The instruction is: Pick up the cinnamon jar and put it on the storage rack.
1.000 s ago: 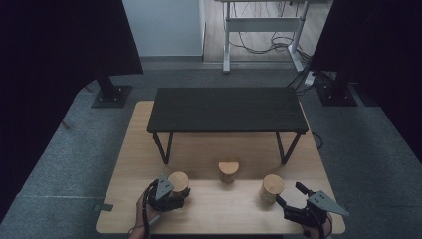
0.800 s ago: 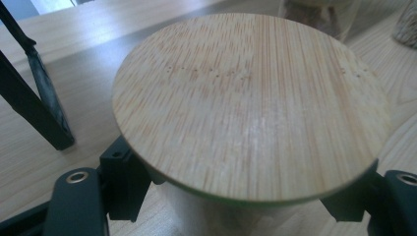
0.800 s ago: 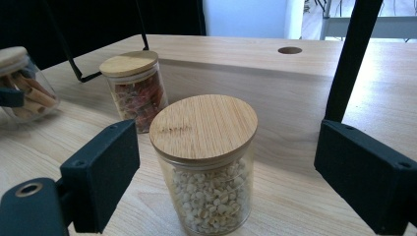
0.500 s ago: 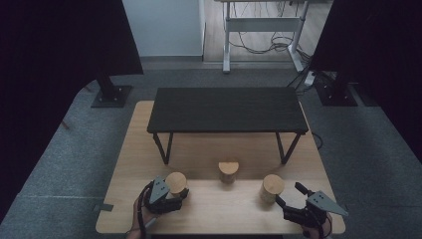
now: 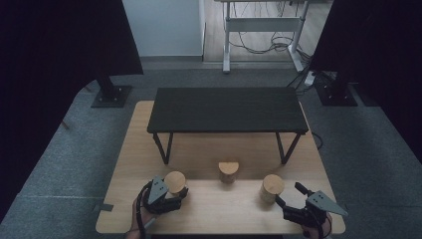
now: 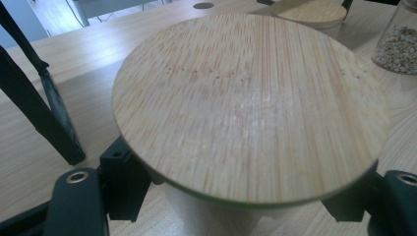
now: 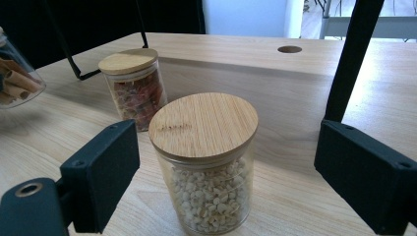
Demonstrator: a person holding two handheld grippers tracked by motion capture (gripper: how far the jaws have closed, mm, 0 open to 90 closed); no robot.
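Three glass jars with round bamboo lids stand on the light wooden table (image 5: 219, 211). The left jar (image 5: 174, 180) sits between the jaws of my left gripper (image 5: 174, 191), which is shut on its glass body; its lid (image 6: 246, 103) looms close over the jaws. The right jar (image 5: 272, 185), full of pale beans (image 7: 206, 194), stands just ahead of my right gripper (image 5: 287, 193), whose jaws are open wide on either side of it without touching. The middle jar (image 5: 228, 170) holds coloured pasta (image 7: 134, 93).
A low black table (image 5: 226, 109) stands on the wooden top behind the jars; one thin black leg (image 7: 350, 59) rises just past the bean jar. A small round hole (image 7: 289, 49) is in the wooden top. A hand (image 5: 135, 214) holds the left gripper.
My left gripper and the jar in it have shifted slightly to the left. The right gripper and the other two jars have stayed put.
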